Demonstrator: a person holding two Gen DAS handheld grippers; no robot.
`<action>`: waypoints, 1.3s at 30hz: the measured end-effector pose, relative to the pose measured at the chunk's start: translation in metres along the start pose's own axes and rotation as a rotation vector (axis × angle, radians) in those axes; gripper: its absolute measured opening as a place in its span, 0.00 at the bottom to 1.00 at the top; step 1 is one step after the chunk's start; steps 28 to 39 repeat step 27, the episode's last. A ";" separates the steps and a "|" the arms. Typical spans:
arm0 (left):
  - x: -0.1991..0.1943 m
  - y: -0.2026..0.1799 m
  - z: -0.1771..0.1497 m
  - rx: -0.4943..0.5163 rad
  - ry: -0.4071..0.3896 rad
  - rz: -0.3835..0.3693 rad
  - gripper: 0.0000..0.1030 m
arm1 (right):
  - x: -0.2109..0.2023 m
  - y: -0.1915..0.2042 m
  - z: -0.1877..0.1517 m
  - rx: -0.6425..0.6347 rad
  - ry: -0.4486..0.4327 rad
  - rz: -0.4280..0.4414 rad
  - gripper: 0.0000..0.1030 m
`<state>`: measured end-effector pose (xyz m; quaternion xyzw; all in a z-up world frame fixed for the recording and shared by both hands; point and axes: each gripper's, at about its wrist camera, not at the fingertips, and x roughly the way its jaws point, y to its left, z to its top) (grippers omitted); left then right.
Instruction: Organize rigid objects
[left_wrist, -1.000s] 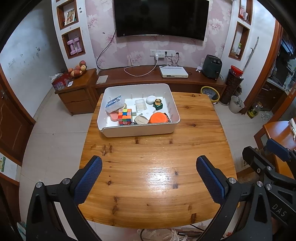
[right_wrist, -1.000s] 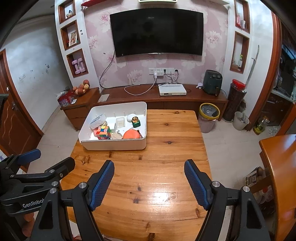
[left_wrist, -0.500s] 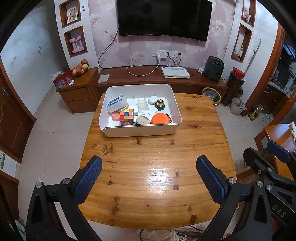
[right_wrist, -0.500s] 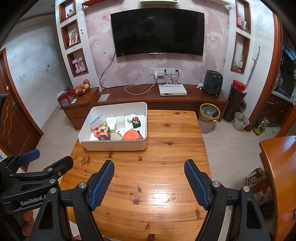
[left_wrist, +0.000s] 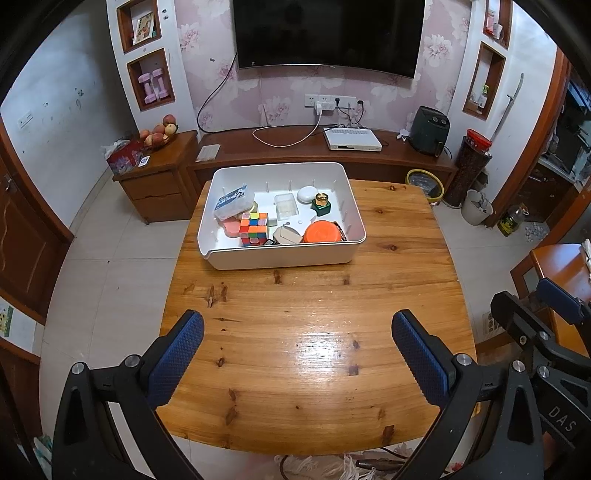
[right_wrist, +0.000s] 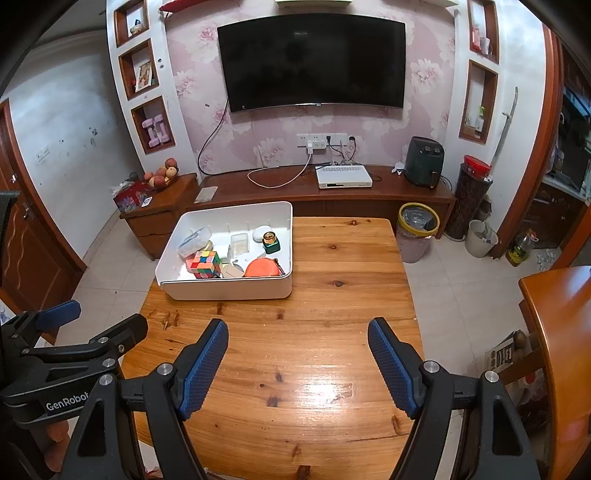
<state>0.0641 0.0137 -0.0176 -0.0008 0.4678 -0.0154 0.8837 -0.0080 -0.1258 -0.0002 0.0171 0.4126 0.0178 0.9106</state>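
Left gripper (left_wrist: 297, 345): fingers spread wide, nothing between them, held over the near part of the wooden worktop (left_wrist: 314, 332).
Right gripper (right_wrist: 297, 363): fingers also wide apart and empty, above the same worktop, beside the left one.
White bin (left_wrist: 284, 254): sits at the far left end of the worktop, well apart from both grippers.
In the bin: colour cube (left_wrist: 253, 228), orange round lid (left_wrist: 322, 232), green jar with gold cap (left_wrist: 320, 204), clear lidded box (left_wrist: 233, 201).

The wooden table (left_wrist: 314, 343) is showing a glossy varnish; on it, the bin (left_wrist: 280, 254) is looking like smooth white plastic.
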 end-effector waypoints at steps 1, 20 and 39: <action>0.000 0.000 -0.001 0.002 0.001 -0.001 0.98 | 0.001 0.000 0.000 0.001 0.001 0.000 0.77; 0.005 -0.001 -0.003 0.007 0.011 -0.002 0.98 | 0.005 0.002 -0.003 0.006 0.010 0.001 0.77; 0.007 0.000 -0.003 0.010 0.015 -0.004 0.98 | 0.006 0.003 -0.004 0.006 0.012 0.001 0.77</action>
